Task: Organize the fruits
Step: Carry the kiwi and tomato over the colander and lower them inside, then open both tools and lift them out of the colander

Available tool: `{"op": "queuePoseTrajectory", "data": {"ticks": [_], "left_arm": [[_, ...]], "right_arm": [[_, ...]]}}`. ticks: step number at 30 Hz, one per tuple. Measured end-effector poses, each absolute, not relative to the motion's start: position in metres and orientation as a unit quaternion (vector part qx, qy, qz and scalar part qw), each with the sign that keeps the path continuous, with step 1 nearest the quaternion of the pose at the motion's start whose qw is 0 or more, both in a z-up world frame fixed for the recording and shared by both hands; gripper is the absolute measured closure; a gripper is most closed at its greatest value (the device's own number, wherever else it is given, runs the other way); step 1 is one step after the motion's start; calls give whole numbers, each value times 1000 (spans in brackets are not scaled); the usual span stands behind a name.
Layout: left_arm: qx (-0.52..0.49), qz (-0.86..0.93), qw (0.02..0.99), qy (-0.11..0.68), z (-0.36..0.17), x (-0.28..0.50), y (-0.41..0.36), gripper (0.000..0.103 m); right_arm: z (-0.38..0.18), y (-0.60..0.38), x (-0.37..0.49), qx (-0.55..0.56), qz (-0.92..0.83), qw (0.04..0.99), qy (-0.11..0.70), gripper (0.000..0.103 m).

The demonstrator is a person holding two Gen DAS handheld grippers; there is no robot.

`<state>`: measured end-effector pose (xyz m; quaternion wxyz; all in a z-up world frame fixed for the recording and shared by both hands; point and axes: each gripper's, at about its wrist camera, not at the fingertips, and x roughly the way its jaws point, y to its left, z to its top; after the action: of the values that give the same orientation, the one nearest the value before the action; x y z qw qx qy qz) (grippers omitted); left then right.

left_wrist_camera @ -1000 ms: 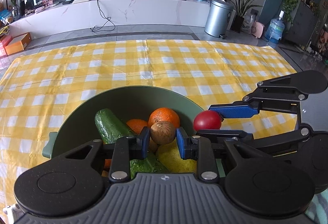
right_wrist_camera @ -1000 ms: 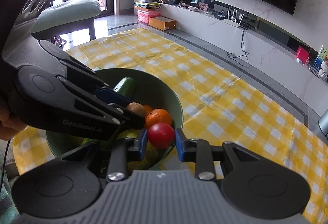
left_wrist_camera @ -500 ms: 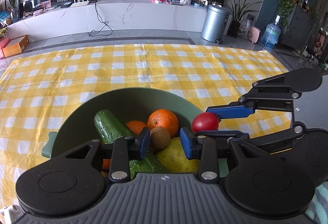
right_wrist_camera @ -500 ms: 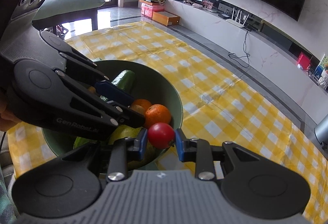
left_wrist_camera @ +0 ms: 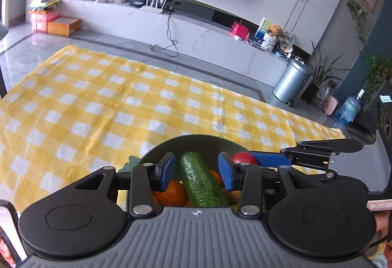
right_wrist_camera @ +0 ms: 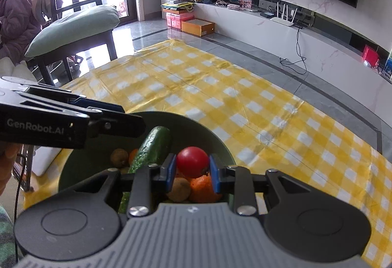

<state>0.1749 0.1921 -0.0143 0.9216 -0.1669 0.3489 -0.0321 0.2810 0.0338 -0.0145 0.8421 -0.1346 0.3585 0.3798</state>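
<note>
A dark green bowl [right_wrist_camera: 215,135] on the yellow checked cloth holds a cucumber [right_wrist_camera: 153,147], oranges [right_wrist_camera: 203,188] and brown kiwis [right_wrist_camera: 118,157]. My right gripper [right_wrist_camera: 192,172] is shut on a red tomato [right_wrist_camera: 192,161], held just above the fruit near the bowl's rim. My left gripper [left_wrist_camera: 196,170] hovers over the bowl [left_wrist_camera: 196,138] with its jaws opening. Nothing is pressed between its blue pads; the cucumber [left_wrist_camera: 202,182] lies lower in the bowl in the gap. In the left wrist view the tomato [left_wrist_camera: 243,159] shows to the right.
The yellow checked cloth [right_wrist_camera: 257,106] stretches far beyond the bowl. A dark chair with a green cushion [right_wrist_camera: 73,25] and a seated person in a purple jacket [right_wrist_camera: 14,20] are at the left. A phone [left_wrist_camera: 7,238] lies near my left hand.
My left gripper let go of the brown kiwi, which dropped into the bowl, and its jaws spread. The left hand rolled and drew back. The right gripper carried the tomato slightly sideways over the bowl.
</note>
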Motion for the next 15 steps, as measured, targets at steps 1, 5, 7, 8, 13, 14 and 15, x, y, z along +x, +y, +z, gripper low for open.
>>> {"op": "queuePoseTrajectory", "data": {"ticks": [1, 5, 7, 8, 13, 14, 15], "left_arm": [[-170, -33, 921, 350, -15, 175, 193, 55], [-172, -31, 920, 351, -21, 175, 196, 55], [-171, -28, 920, 352, -23, 174, 197, 55], [-171, -27, 919, 354, -25, 174, 197, 55], [-162, -27, 919, 358, -26, 172, 194, 55], [-159, -26, 920, 357, -25, 171, 193, 55], [-157, -26, 920, 358, -26, 171, 193, 55]], "right_arm": [[-16, 38, 284, -137, 379, 841, 361, 77], [-24, 51, 292, -145, 379, 835, 373, 77], [-28, 57, 296, -158, 375, 833, 376, 77], [-30, 59, 296, -163, 373, 832, 377, 77], [-40, 66, 302, -177, 365, 828, 388, 77], [-42, 67, 303, -179, 363, 827, 389, 77], [-43, 67, 303, -179, 361, 828, 390, 76]]}}
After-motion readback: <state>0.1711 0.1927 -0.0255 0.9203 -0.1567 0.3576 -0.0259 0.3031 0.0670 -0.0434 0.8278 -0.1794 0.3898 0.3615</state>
